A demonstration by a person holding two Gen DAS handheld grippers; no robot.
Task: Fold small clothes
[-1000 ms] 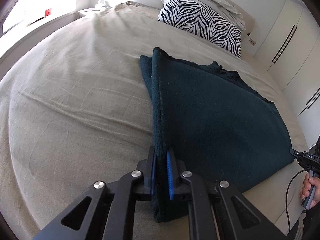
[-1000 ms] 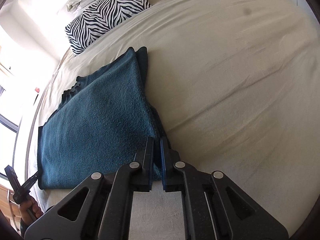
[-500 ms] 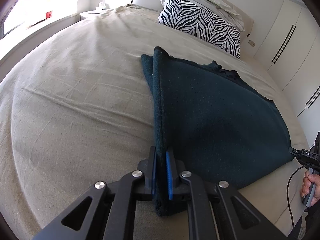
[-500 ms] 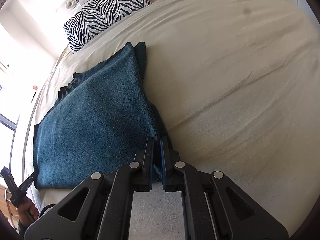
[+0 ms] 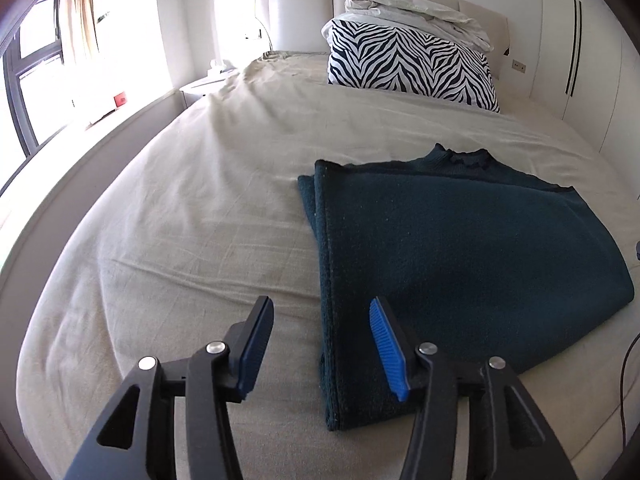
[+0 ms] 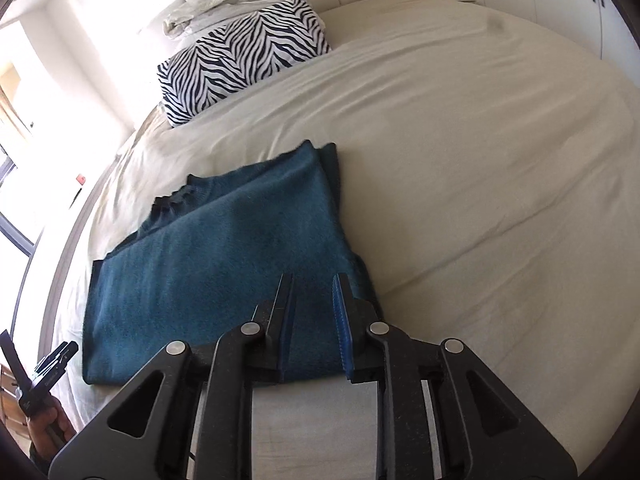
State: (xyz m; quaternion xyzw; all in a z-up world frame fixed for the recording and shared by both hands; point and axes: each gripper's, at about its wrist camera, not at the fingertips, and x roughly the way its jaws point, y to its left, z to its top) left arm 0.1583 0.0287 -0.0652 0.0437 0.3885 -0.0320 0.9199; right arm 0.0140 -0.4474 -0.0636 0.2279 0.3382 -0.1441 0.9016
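Left wrist view: both tools spread above teal sweater on beige bed.

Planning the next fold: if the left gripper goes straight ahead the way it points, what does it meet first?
Probably the teal sweater: its folded left edge lies between the open left gripper fingers, on the bed sheet. Height above it is unclear.

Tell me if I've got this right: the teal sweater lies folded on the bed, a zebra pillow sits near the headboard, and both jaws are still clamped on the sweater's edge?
Not quite. Both the left gripper and the right gripper have opened and let go, as each wrist view shows. The teal sweater does lie folded on the bed, with the zebra pillow near the headboard.
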